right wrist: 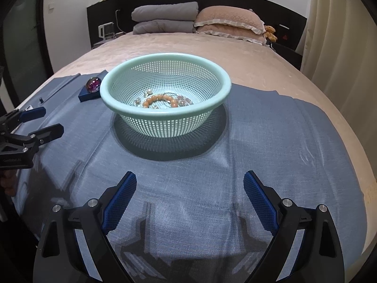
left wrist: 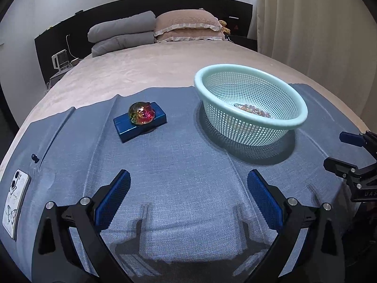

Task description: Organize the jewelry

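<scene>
A pale green perforated basket (right wrist: 226, 87) (left wrist: 200, 82) stands on a blue cloth (right wrist: 271, 141) (left wrist: 188, 165) spread over a bed. Inside it lie an orange bead bracelet (right wrist: 160, 99), a pale bead bracelet (right wrist: 185, 99) and small earrings (right wrist: 149, 92). Left of the basket a blue box (left wrist: 132, 129) (right wrist: 86, 95) carries an iridescent glass ornament (left wrist: 141, 112) (right wrist: 93, 84). My left gripper (left wrist: 188, 176) (right wrist: 53, 120) is open, empty, above the cloth's near part. My right gripper (right wrist: 190, 179) (left wrist: 334, 149) is open and empty, facing the basket.
A phone in a butterfly case (left wrist: 15, 200) lies at the cloth's left edge. Folded grey blankets (left wrist: 122, 33) and pink pillows (left wrist: 188, 26) sit at the dark headboard. A kettle (left wrist: 60, 59) stands on the nightstand. Curtains (left wrist: 318, 23) hang on the right.
</scene>
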